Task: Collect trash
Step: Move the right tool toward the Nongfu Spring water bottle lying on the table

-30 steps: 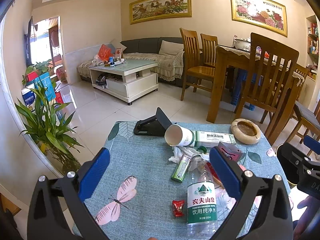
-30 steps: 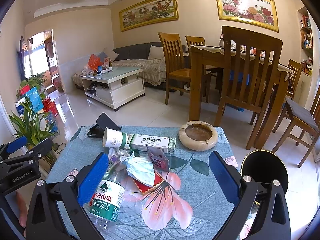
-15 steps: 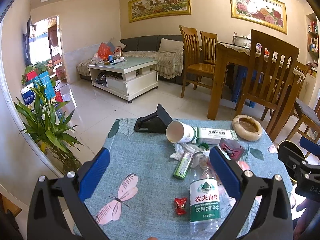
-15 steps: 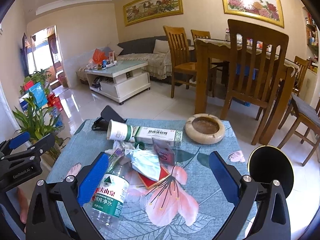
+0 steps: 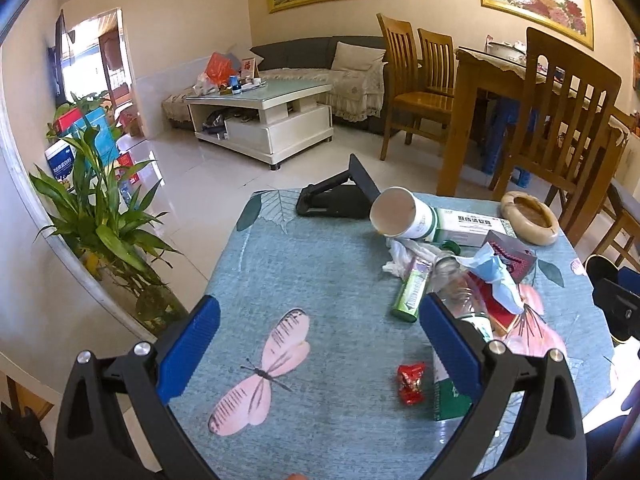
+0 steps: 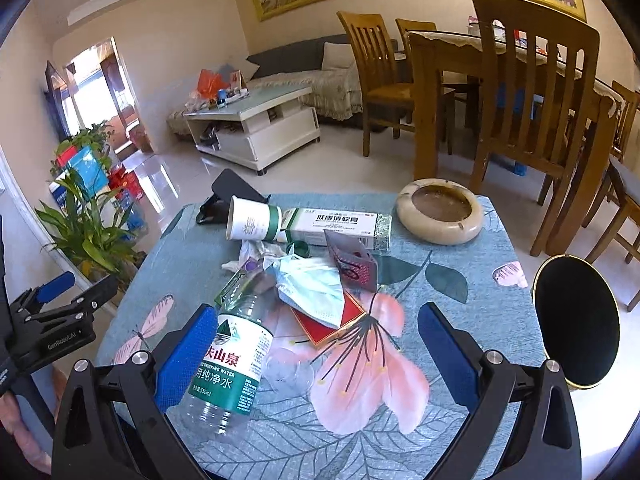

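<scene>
Left wrist view: my left gripper (image 5: 320,344) hangs over the teal flower-printed tabletop (image 5: 320,272) with its blue-padded fingers (image 5: 188,350) spread wide and nothing between them but cloth and a pink dragonfly print. A small red crinkled candy wrapper (image 5: 411,383) lies just inside my right-hand finger, and the clear plastic water bottle with a green label (image 5: 452,396) lies partly hidden behind that same finger. Farther off sits the rest of the pile: a green tube-shaped wrapper (image 5: 412,292), crumpled white tissue (image 5: 400,254), a tipped-over white paper cup with a green band (image 5: 400,213), a long white-and-green medicine box (image 5: 472,227) and a pale blue face mask (image 5: 498,276). A black folding phone stand (image 5: 340,194) and a round beige stone ashtray (image 5: 530,214) stand at the far edge. From the right wrist view, my right gripper (image 6: 320,354) is also wide open and holding nothing; the water bottle (image 6: 228,364) lies touching the inner face of its left finger (image 6: 186,358), neck pointing away towards the pile. The face mask (image 6: 316,288) rests on a flat red packet (image 6: 336,320) just beyond the gap between my fingers, with a dark red patterned card (image 6: 354,266) standing tilted behind it. A round black bin with a gold rim (image 6: 576,320) sits beside the tabletop on my right.
</scene>
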The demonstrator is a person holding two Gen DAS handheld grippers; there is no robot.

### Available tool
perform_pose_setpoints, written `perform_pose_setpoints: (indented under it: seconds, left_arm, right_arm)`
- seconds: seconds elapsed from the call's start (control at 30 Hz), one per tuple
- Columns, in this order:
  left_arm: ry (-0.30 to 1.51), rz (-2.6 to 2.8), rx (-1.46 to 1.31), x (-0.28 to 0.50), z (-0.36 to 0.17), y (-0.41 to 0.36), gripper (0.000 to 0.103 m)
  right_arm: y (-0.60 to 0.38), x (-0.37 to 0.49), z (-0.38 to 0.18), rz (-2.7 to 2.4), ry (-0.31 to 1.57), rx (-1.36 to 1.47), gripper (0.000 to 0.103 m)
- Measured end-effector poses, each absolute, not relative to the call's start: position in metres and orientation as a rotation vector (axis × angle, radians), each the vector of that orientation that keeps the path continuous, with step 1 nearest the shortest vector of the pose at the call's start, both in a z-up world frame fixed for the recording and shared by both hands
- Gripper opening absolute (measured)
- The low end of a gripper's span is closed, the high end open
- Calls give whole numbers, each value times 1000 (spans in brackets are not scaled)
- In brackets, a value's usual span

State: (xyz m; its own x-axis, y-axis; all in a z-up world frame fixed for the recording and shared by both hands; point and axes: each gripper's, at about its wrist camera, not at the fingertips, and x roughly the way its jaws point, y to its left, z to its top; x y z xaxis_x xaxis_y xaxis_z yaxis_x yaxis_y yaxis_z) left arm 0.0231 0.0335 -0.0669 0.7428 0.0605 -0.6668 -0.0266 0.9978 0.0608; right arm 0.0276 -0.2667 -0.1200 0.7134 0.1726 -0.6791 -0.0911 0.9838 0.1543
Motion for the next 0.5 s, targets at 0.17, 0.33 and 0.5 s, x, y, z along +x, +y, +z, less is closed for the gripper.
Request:
perform_pose_setpoints:
  seconds: [0.17, 0.33, 0.5]
  left_arm:
    - [738, 53, 45, 23, -69, 35, 100]
    - [783, 37, 14, 29, -79, 42, 100]
    - [852, 34, -48, 38, -99, 60, 100]
  right_arm:
    - [-259, 29, -122, 185, 787, 117, 100]
    - [-247, 32, -133, 277, 830, 158, 100]
    - [-219, 44, -161, 303, 920, 119, 100]
